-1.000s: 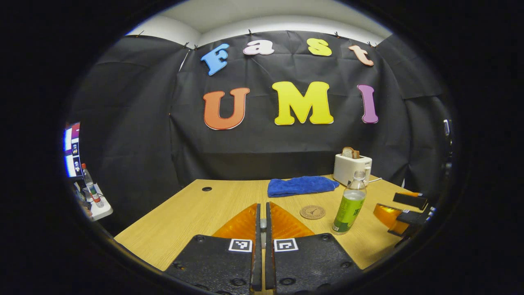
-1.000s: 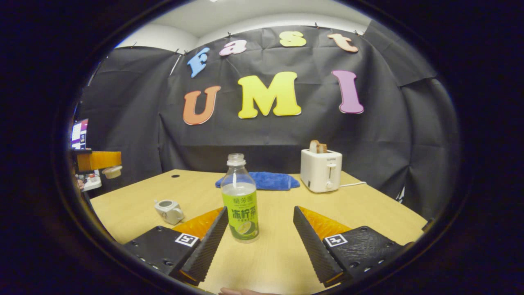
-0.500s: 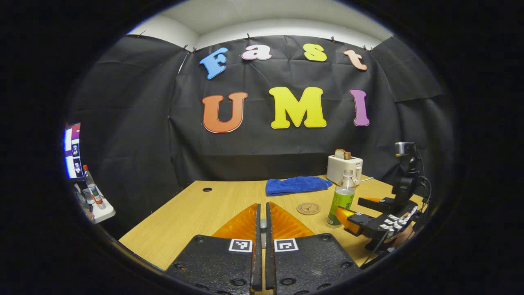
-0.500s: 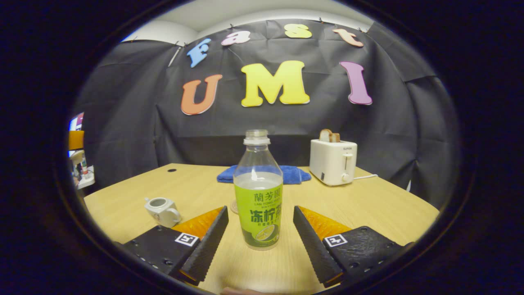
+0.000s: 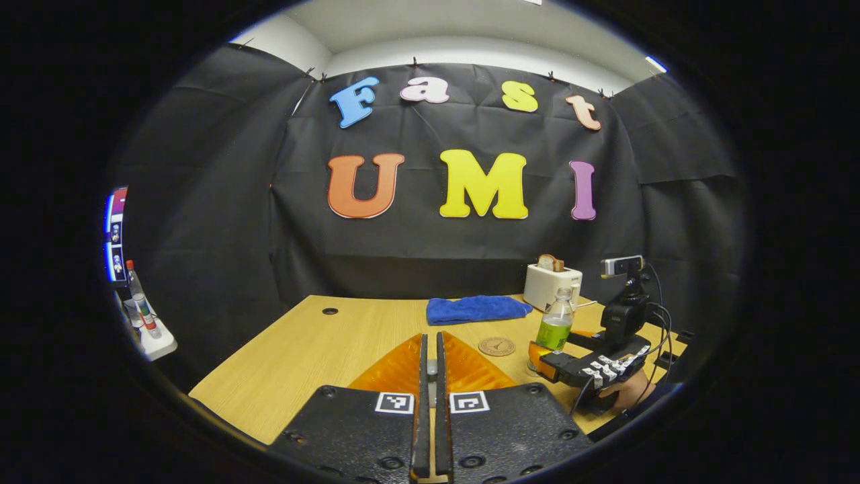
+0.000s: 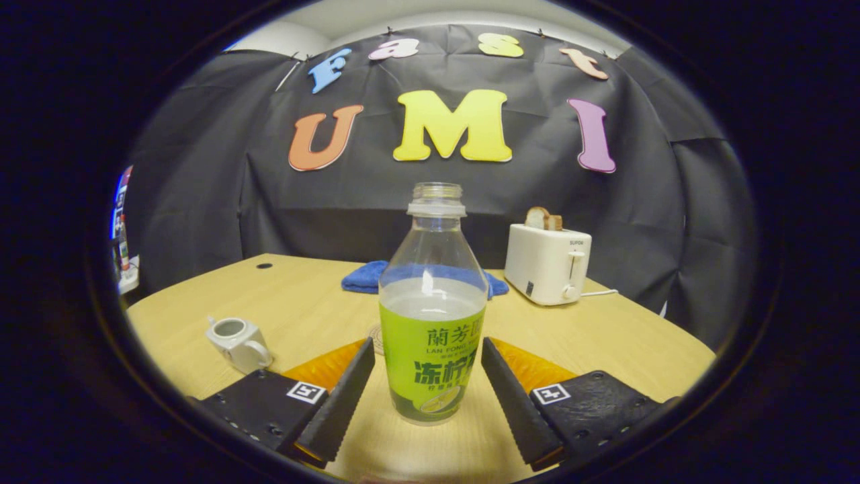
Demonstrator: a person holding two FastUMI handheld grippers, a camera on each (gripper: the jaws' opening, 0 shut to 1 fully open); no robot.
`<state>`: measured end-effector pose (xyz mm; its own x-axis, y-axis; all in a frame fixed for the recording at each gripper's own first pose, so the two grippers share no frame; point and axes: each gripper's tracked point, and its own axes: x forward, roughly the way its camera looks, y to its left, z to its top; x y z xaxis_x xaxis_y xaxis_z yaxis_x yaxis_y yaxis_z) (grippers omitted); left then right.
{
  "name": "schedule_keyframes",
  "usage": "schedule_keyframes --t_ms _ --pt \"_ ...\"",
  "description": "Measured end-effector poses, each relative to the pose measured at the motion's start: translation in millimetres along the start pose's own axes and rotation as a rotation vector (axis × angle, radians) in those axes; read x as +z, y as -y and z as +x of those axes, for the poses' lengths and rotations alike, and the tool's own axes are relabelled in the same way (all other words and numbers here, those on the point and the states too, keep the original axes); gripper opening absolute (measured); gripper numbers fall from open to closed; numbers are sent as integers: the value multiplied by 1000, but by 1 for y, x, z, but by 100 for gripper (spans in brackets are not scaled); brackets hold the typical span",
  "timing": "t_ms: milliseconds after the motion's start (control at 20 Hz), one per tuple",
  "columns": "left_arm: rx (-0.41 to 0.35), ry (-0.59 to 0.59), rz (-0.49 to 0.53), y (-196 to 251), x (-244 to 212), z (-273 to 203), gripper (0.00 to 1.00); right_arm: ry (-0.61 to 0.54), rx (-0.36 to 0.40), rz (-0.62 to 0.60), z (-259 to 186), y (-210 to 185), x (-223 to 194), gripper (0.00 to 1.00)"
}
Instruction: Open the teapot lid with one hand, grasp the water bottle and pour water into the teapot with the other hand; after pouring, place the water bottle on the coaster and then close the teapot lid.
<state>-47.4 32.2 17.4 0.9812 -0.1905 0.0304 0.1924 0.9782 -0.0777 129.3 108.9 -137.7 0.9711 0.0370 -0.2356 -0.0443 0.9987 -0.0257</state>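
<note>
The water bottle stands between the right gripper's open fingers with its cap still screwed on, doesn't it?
Not quite. The water bottle does stand between the right gripper's open fingers, but the right gripper view shows its neck bare and uncapped.

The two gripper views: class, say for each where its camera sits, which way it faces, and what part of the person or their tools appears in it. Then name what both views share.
Left gripper view: rides the left gripper, fingers together, facing the booth wall across the table; the right gripper and the hand holding it appear at right.
Right gripper view: rides the right gripper, facing the water bottle standing between its spread fingers; the lidless teapot sits at left.
Shared: bottle, blue cloth, toaster, table.
</note>
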Motion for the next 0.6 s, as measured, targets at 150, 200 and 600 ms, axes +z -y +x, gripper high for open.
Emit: schedule_keyframes --t_ms 150,200,600 --pt "14 -18 -1 -13 -5 2 5 2 -14 6 3 1 2 83" --pt "21 -22 1 -19 -7 3 5 -2 -14 7 0 2 1 74" --pt "43 -46 -13 -37 -15 4 5 -19 -74 -148 -4 9 17 71"
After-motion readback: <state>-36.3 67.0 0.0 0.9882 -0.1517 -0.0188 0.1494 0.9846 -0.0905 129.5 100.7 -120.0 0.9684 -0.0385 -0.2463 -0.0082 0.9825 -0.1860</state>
